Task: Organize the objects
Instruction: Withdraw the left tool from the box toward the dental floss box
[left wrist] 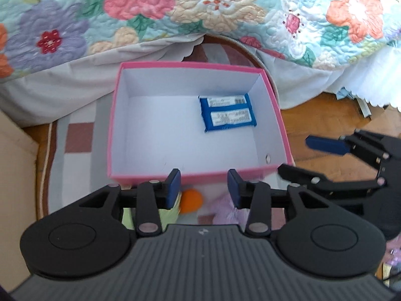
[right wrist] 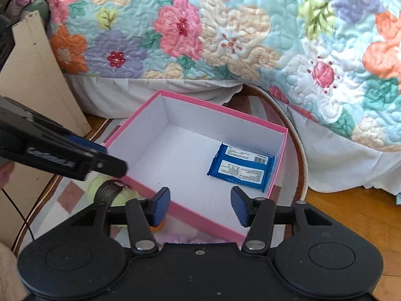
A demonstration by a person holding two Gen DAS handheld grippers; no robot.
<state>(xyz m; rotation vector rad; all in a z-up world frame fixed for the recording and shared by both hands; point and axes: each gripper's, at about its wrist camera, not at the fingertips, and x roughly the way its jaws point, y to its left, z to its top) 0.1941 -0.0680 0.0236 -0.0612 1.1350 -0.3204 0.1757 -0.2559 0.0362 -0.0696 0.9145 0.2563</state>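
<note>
Pink cardboard forms the outside of the box (left wrist: 274,105), white inside, standing on a checked rug (left wrist: 77,135) just ahead of the left gripper (left wrist: 204,188). In the left wrist view that gripper's jaws are spread and hold nothing; the near wall of the box lies just beyond the blue pads (left wrist: 174,188). A blue packet (left wrist: 226,113) with white labels lies flat on the box floor, ahead and to the right of the jaws, close to the far right corner. Below the jaws, between the pads and short of the box, sits an orange ball (left wrist: 191,202), with a lilac soft item (left wrist: 223,208) just beside it; the latter is blurred and possibly fabric. The right gripper (left wrist: 295,158) shows at the right edge, beside the box.

In the right wrist view the right gripper (right wrist: 200,207) is likewise released, empty, its pads over the near wall of the box (right wrist: 190,215). The packet (right wrist: 241,166) lies ahead and slightly right of the jaws, against the right wall. The left gripper (right wrist: 110,158) enters from the left, over the box's left rim. A flowered quilt (right wrist: 225,37) hangs behind.
</note>
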